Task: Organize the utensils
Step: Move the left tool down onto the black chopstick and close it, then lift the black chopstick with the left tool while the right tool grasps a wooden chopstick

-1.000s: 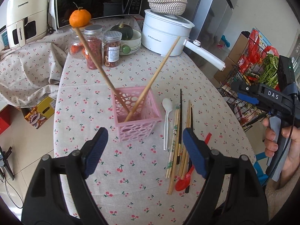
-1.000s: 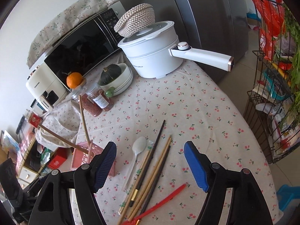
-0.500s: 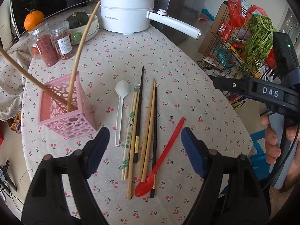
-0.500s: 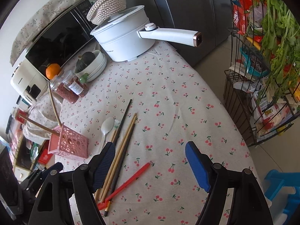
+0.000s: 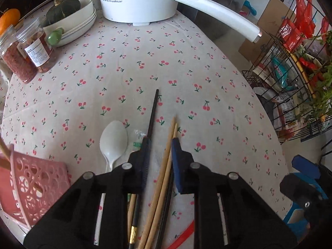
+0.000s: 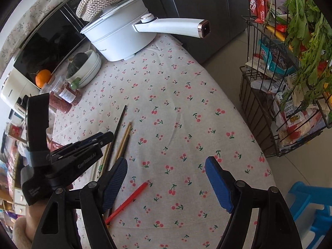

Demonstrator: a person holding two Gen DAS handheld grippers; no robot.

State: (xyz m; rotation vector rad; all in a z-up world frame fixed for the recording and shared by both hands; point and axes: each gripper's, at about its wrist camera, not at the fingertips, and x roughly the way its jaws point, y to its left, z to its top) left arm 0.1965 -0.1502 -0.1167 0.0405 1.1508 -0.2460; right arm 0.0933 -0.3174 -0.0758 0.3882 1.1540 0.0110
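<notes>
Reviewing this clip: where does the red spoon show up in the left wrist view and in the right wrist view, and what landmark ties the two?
Left wrist view: red spoon, a sliver at the bottom edge, right of the chopsticks.
Right wrist view: red spoon, lower left of centre, handle slanting up to the right beside the right gripper.
Shared landmark: the white pot at the table's far end.

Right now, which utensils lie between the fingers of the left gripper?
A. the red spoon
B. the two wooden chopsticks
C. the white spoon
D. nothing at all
B. In the left wrist view, the wooden chopsticks run up between the fingers of the left gripper; the white spoon lies outside them to the left, and the red spoon lies off to the right.
</notes>
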